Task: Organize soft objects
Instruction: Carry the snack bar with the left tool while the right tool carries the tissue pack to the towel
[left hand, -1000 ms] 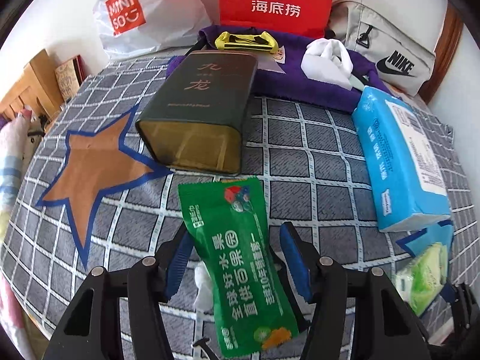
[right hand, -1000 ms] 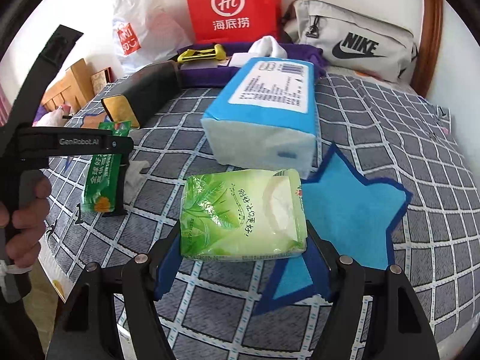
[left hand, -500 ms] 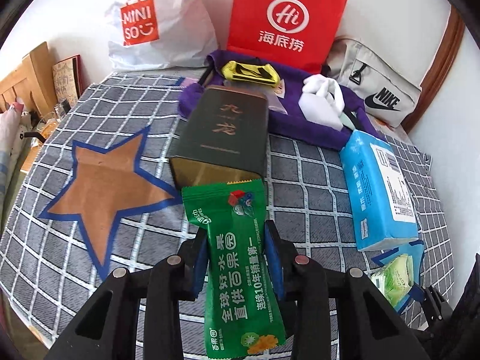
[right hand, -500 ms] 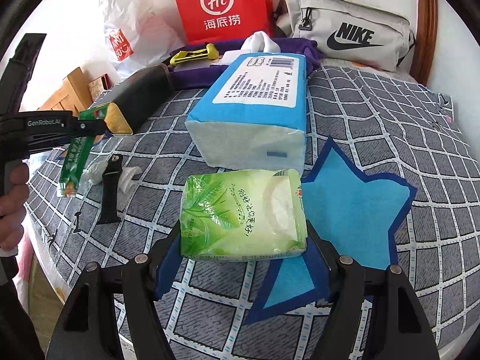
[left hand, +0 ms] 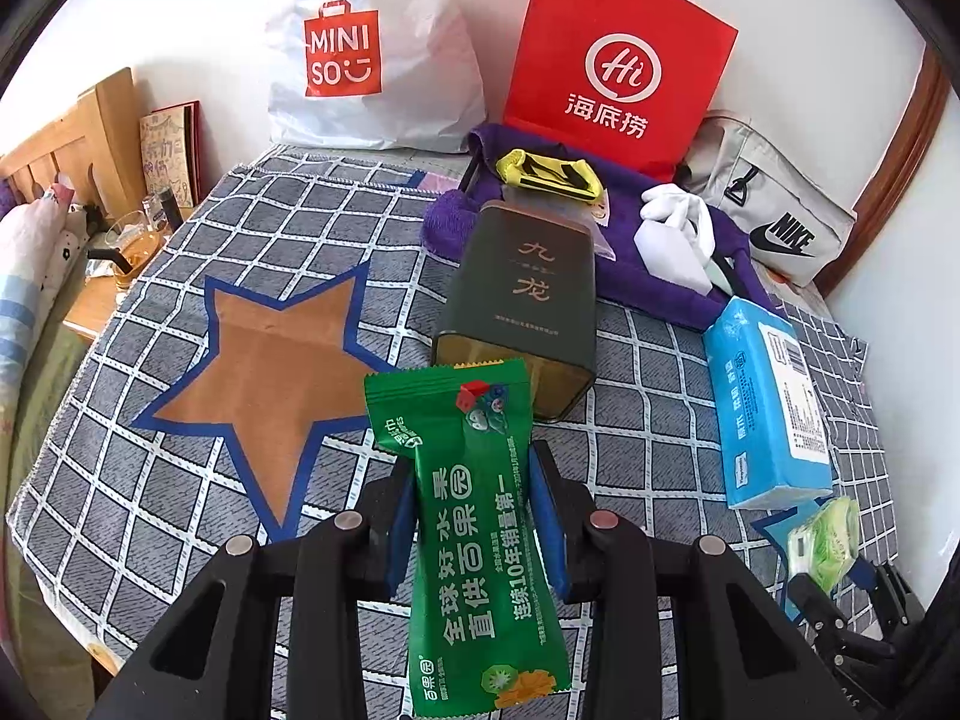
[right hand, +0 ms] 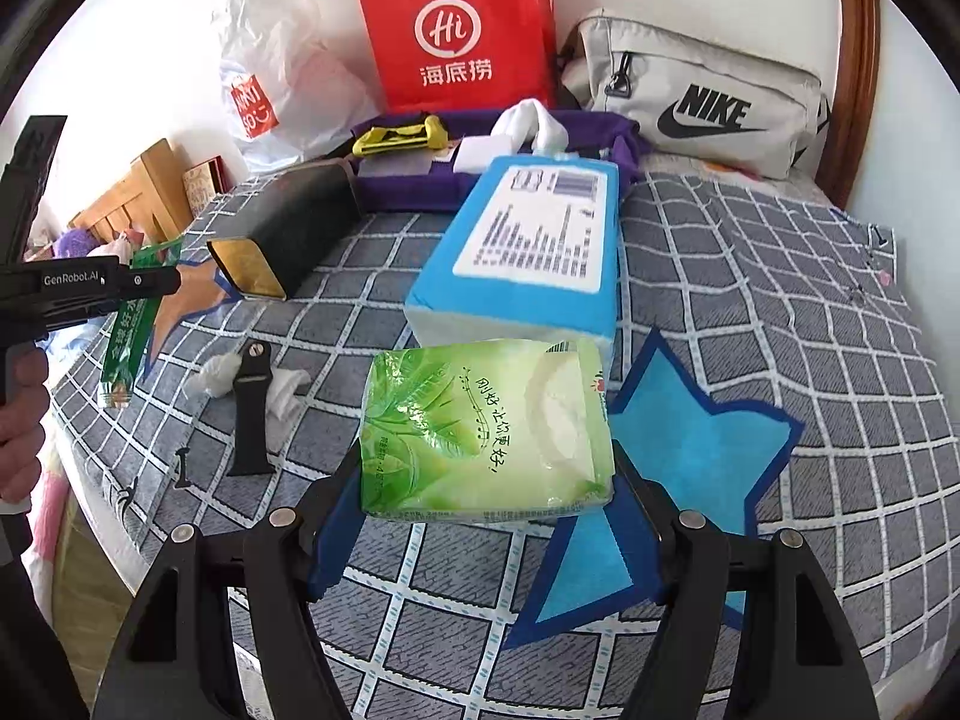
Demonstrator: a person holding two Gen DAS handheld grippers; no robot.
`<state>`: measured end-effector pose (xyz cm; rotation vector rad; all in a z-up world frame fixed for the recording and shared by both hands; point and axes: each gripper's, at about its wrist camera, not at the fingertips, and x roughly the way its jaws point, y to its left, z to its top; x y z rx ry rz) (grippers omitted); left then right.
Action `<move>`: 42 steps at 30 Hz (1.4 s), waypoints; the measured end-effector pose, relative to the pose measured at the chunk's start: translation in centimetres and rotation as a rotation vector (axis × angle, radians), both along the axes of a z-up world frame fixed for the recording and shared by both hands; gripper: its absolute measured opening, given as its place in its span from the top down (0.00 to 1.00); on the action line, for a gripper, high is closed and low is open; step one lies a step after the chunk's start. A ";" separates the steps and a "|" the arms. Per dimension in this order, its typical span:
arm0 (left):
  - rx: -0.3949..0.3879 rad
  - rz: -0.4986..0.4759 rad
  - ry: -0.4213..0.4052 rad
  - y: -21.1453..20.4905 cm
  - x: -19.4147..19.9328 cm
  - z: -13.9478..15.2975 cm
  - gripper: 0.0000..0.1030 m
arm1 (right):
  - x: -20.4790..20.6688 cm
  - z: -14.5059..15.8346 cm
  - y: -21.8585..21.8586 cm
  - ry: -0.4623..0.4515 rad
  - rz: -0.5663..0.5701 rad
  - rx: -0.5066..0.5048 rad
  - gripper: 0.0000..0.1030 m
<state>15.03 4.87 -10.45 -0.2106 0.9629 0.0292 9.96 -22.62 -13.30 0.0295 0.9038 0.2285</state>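
Note:
My left gripper [left hand: 472,516] is shut on a green snack pouch [left hand: 474,534] and holds it in the air above the checked bedspread, near the brown star [left hand: 264,360]. The pouch also shows in the right wrist view [right hand: 129,330], hanging from the left gripper. My right gripper [right hand: 486,498] is shut on a light green tissue pack [right hand: 486,426], held just above the bedspread beside the blue star [right hand: 690,450]. The pack shows small in the left wrist view [left hand: 825,534].
A blue tissue box [right hand: 528,252] lies just beyond the tissue pack. A dark green tin [left hand: 522,300] lies on its side mid-bed. A black watch strap [right hand: 252,408] and white cloth scraps lie on the left. Purple cloth [left hand: 648,264], red bag [left hand: 618,66], Miniso bag and grey Nike bag [right hand: 702,90] stand at the back.
My left gripper closed on the green pouch and lifted it up off the bedspread, uncovering the watch strap and white scraps. My right gripper stayed shut on the tissue pack, barely moving.

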 end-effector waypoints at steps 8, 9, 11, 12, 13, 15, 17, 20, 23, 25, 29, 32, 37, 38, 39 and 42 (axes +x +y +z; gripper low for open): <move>0.000 -0.016 -0.019 -0.5 1.0 1.9 0.68 | 1.2 3.7 -0.3 -0.055 -0.003 -0.006 0.30; -0.003 -0.017 -0.023 -0.5 1.2 2.2 0.68 | 1.4 4.1 -0.4 -0.059 -0.004 0.001 0.30; -0.009 -0.020 -0.031 -0.5 1.5 2.8 0.68 | 2.0 5.0 -0.6 -0.070 -0.006 0.009 0.30; -0.009 -0.021 -0.034 -0.5 1.7 3.0 0.68 | 2.3 5.5 -0.7 -0.077 -0.011 0.007 0.30; -0.009 -0.021 -0.039 -0.5 2.0 3.4 0.68 | 2.6 5.9 -0.7 -0.081 -0.014 0.006 0.30; -0.012 -0.023 -0.046 -0.5 2.5 3.9 0.68 | 3.3 6.7 -0.9 -0.092 -0.027 0.007 0.30; 0.000 -0.023 -0.046 -0.6 3.2 4.6 0.68 | 4.0 7.4 -1.2 -0.092 -0.040 0.019 0.30; 0.005 -0.037 -0.060 -0.9 4.0 5.4 0.68 | 5.2 7.9 -1.4 -0.085 -0.052 0.040 0.30; 0.018 -0.049 -0.066 -1.3 5.0 6.1 0.68 | 6.5 8.3 -1.5 -0.080 -0.067 0.036 0.30; 0.013 -0.056 -0.062 -1.5 5.7 6.4 0.68 | 7.3 8.4 -1.6 -0.072 -0.068 0.039 0.30; 0.013 -0.057 -0.069 -1.6 7.0 6.8 0.68 | 9.2 8.5 -1.7 -0.060 -0.080 0.035 0.30; 0.012 -0.061 -0.072 -1.6 8.0 7.0 0.68 | 10.5 8.7 -1.8 -0.053 -0.082 0.033 0.30; 0.016 -0.052 -0.076 -1.4 9.9 7.2 0.68 | 12.6 8.9 -1.9 -0.049 -0.090 0.034 0.30; 0.012 -0.053 -0.075 -1.4 10.3 7.2 0.68 | 13.0 8.9 -1.9 -0.052 -0.091 0.032 0.30; 0.012 -0.053 -0.075 -1.4 10.6 7.2 0.68 | 13.3 9.0 -1.8 -0.054 -0.090 0.029 0.30; 0.012 -0.054 -0.075 -1.4 11.6 7.1 0.68 | 14.3 9.2 -1.7 -0.062 -0.090 0.029 0.30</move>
